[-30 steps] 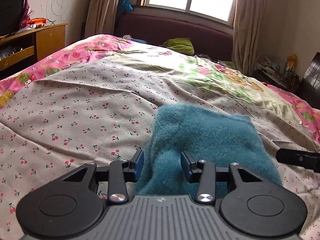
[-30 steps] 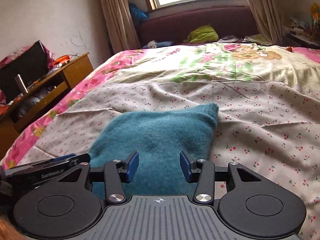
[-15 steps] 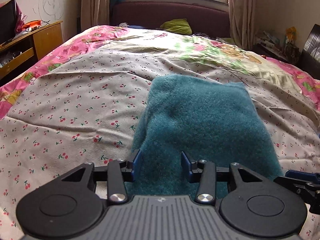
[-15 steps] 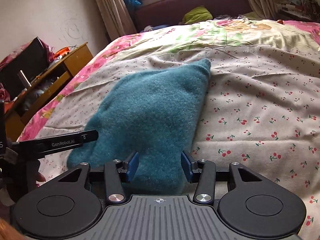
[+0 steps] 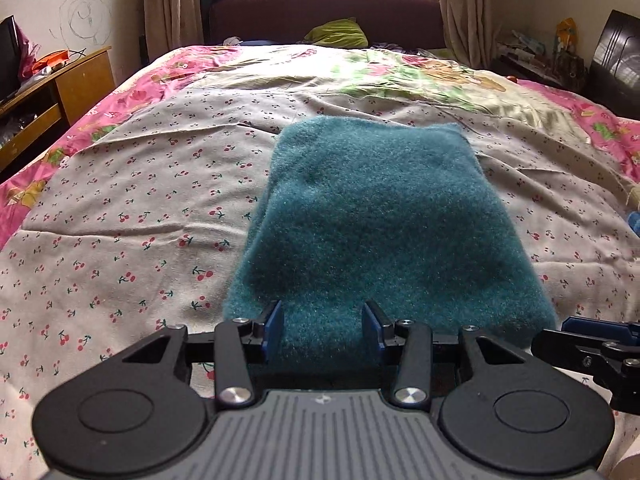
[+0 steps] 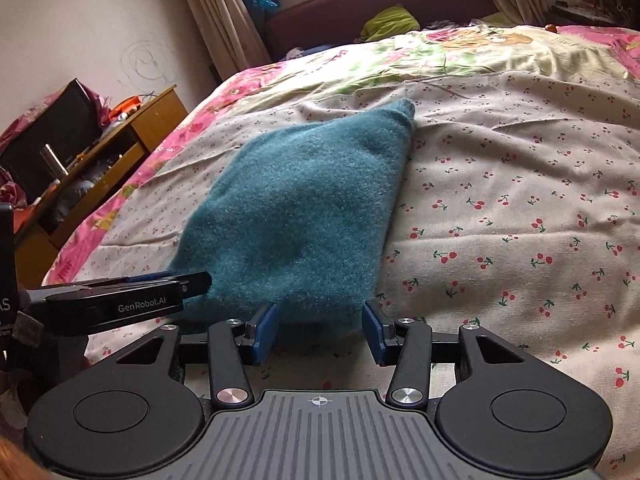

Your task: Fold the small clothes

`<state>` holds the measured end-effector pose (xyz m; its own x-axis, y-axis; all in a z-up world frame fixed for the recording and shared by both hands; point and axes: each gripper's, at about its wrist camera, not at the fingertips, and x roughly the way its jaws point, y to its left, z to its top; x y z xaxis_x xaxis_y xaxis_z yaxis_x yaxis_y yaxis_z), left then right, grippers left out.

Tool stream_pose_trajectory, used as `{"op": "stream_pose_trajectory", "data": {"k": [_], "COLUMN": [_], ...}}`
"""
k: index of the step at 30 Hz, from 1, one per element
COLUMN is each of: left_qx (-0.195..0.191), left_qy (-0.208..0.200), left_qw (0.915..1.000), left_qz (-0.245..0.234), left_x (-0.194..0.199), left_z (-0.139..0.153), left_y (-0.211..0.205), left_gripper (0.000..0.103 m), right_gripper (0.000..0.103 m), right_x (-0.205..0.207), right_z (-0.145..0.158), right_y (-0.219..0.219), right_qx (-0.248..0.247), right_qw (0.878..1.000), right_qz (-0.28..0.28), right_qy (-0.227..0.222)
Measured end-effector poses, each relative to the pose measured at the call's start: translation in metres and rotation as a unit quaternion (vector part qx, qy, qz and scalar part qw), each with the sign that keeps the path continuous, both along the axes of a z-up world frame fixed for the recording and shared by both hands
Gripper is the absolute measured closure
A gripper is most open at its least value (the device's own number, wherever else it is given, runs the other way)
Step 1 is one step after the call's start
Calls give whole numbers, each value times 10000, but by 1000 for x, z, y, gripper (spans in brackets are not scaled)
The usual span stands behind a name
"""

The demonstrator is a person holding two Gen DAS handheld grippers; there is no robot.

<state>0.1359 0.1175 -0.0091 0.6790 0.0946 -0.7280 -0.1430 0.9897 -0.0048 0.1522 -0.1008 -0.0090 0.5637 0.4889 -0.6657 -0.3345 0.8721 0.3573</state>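
A folded teal fleece garment (image 5: pixel 380 224) lies flat on the cherry-print bedsheet (image 5: pixel 132 216); it also shows in the right wrist view (image 6: pixel 304 216). My left gripper (image 5: pixel 323 334) is open, its blue pads at either side of the garment's near edge. My right gripper (image 6: pixel 319 332) is open at the garment's near right corner, with the cloth edge just beyond the pads. The left gripper's fingers (image 6: pixel 132 292) show from the side at the left of the right wrist view. The right gripper's fingers (image 5: pixel 596 334) show at the right edge of the left wrist view.
A wooden cabinet (image 5: pixel 52 96) with clutter stands left of the bed. A maroon bench (image 5: pixel 320 16) with a green cushion (image 5: pixel 340 34) lies under the window beyond the bed. A floral quilt (image 5: pixel 400 72) covers the far half. Cluttered shelves (image 5: pixel 540 56) stand at the right.
Both grippers have tilted down and drawn back towards the garment's near edge. The garment has settled flat on the sheet. Both stay open.
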Motion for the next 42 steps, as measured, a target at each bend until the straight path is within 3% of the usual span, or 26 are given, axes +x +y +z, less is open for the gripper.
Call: {"op": "stream_pose_trajectory", "data": {"k": [10, 16, 23, 35, 42], "left_qx": [-274, -289, -410, 69, 154], "left_qy": [178, 379, 313, 412, 497], "left_qw": [9994, 9988, 9987, 9991, 9986], "left_qz": [-72, -60, -27, 13, 101], "left_x": [-23, -38, -49, -53, -52], "left_z": [-6, -17, -14, -14, -14], "left_y": [-10, -17, -18, -31, -30], "left_gripper": [47, 37, 21, 8, 8], "right_gripper": [57, 57, 57, 56, 56], "right_x": [-13, -23, -32, -36, -37], "right_z": [-5, -13, -22, -30, -29], "right_y": [-7, -9, -6, -8, -10], "right_qx": [107, 98, -41, -129, -99], "right_qw": [9999, 9999, 9999, 9998, 9999], "right_qz": [0, 34, 92, 93, 48], "right_qy": [67, 92, 107, 98, 82]}}
